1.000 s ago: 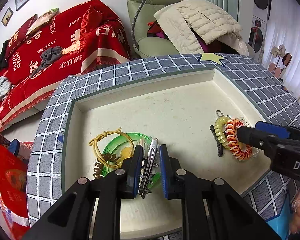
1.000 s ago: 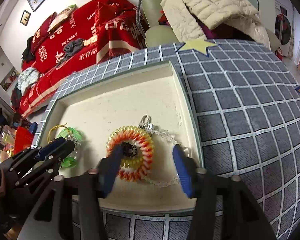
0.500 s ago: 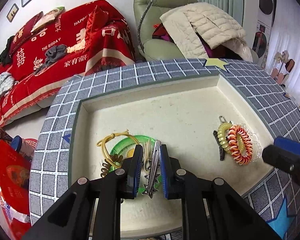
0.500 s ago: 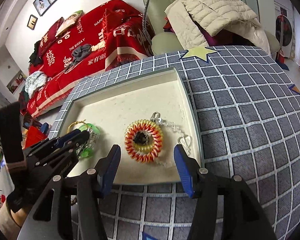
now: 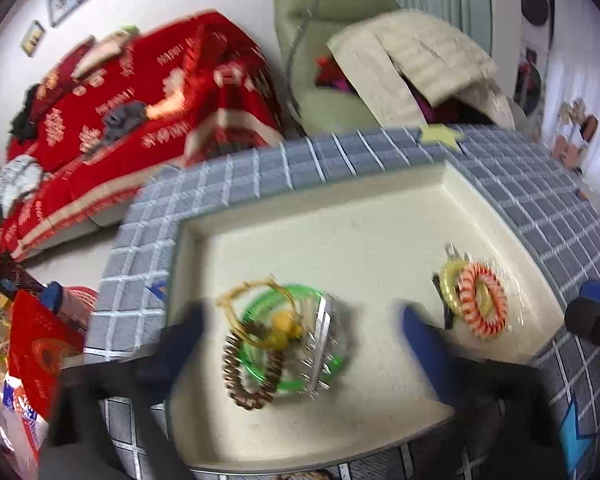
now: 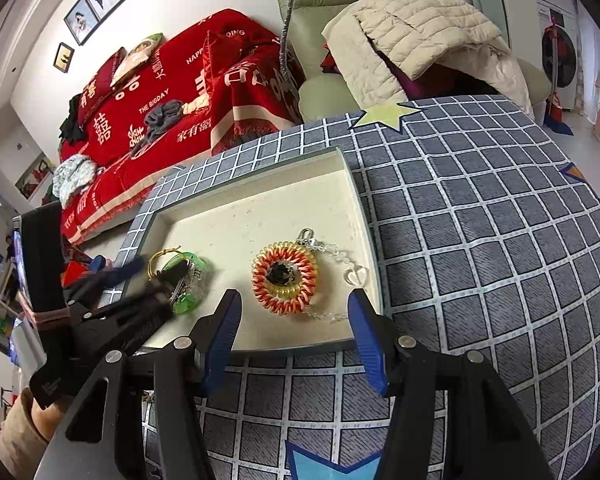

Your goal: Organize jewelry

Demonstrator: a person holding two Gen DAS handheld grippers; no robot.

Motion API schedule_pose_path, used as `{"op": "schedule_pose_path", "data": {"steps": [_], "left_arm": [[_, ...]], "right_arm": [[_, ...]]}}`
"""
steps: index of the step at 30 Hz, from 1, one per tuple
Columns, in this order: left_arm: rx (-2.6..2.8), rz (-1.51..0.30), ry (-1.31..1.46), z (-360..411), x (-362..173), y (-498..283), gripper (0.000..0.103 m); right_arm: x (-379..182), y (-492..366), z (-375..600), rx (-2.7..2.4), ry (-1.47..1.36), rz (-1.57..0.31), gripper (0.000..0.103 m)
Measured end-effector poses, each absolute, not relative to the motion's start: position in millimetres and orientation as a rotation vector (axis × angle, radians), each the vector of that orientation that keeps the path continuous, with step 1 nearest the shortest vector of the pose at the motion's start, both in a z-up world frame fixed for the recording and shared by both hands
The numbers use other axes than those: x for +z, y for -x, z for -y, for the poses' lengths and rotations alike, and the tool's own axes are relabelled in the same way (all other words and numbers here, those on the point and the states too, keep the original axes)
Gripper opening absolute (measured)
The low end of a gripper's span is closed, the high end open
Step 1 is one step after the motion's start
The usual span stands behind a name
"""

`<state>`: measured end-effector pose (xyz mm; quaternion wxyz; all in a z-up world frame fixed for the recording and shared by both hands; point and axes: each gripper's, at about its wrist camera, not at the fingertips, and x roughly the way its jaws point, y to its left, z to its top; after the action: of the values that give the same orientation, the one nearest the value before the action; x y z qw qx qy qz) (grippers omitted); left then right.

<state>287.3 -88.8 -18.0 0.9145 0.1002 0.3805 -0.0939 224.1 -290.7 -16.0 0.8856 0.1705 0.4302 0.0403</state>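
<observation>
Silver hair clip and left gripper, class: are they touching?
Apart. In the left wrist view the left gripper has just opened wide, and the silver hair clip lies on the green bangle, clear of both fingers.

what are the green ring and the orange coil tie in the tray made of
Green ring: likely clear glossy plastic, since it looks translucent and bright. Orange coil hair tie: probably shiny springy plastic, wound in a spiral cord. Tray: matte cream lining, material unclear.

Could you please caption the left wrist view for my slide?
Left gripper, jaws just opened, above a silver hair clip on a green bangle in the cream tray.
</observation>
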Motion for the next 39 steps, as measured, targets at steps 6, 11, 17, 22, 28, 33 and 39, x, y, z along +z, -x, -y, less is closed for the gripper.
{"op": "schedule_pose_path", "data": {"steps": [6,11,17,22,28,33,39], "left_arm": [[-0.203,-0.777,-0.229,88.2,-13.5,-282.9,0.103],[-0.198,-0.814,-0.203,79.4,-16.8,-282.9,0.103],[-0.174,-0.833,-0.206,69.5,-20.8,-276.5,0.103],[-0.165,-0.834,-0.193,62.0,-21.3,-269.3,0.103],[-0.153,-0.812,-0.166,53.8,-17.8,-257.6,0.103],[-0.124,-0.797,-0.148,46.1,-11.1,-243.5,0.103],[-0.057,-0.736,-0.139,35.9,-0.6,-219.3,0.103]], "right_arm": [[-18.3,-227.1,286.5,0.062,-0.325,-0.906,0.059],[-20.3,-230.2,278.7,0.067,-0.291,-0.917,0.059],[-21.6,-232.5,271.6,0.066,-0.253,-0.928,0.068],[-19.5,-227.6,267.6,0.022,-0.196,-0.900,0.083],[-16.6,-219.5,267.3,0.037,-0.216,-0.859,0.103],[-11.1,-211.2,260.4,0.036,-0.201,-0.802,0.103],[-5.2,-197.3,255.1,0.022,-0.162,-0.764,0.103]]}}
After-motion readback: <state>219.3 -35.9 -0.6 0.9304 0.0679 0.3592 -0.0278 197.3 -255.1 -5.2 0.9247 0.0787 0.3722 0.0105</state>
